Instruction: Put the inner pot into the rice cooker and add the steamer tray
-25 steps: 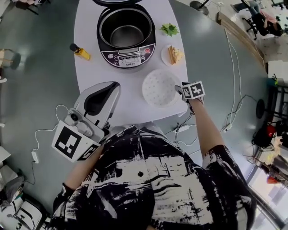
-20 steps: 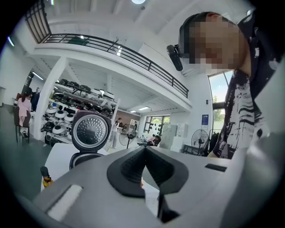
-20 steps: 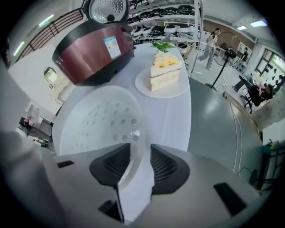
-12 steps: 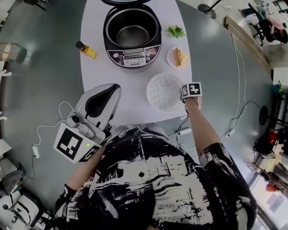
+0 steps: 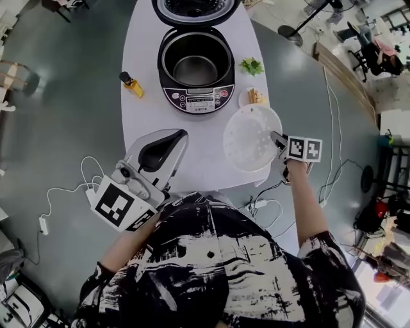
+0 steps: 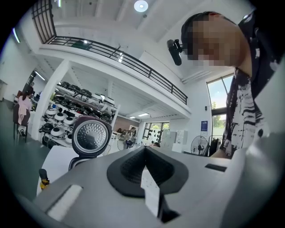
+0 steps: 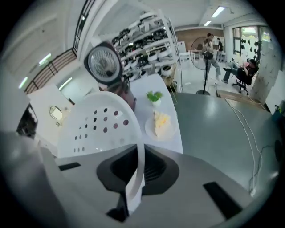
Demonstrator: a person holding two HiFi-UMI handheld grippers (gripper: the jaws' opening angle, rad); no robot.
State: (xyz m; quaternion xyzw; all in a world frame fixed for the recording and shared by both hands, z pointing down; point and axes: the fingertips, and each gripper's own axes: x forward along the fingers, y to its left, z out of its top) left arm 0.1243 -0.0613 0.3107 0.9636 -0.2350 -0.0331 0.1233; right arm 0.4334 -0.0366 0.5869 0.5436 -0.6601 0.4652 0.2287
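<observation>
The black rice cooker (image 5: 195, 96) stands open at the far middle of the white table, with the metal inner pot (image 5: 195, 64) seated in it. My right gripper (image 5: 280, 142) is shut on the near right rim of the white perforated steamer tray (image 5: 251, 138) and holds it tilted above the table's right side. In the right gripper view the tray (image 7: 95, 127) rises between the jaws of the right gripper (image 7: 136, 178). My left gripper (image 5: 168, 138) hovers level over the table's near edge, shut with nothing in it, its jaws together in the left gripper (image 6: 147, 178) view.
A small yellow oil bottle (image 5: 131, 83) stands left of the cooker. A green garnish dish (image 5: 252, 65) and a plate of food (image 5: 255, 96) sit to its right, just beyond the tray. The cooker's lid (image 5: 195, 8) stands raised behind. Cables lie on the floor.
The right gripper has taken hold of the tray's rim and lifted it off the table, now tilted. The left gripper has stayed about where it was.
</observation>
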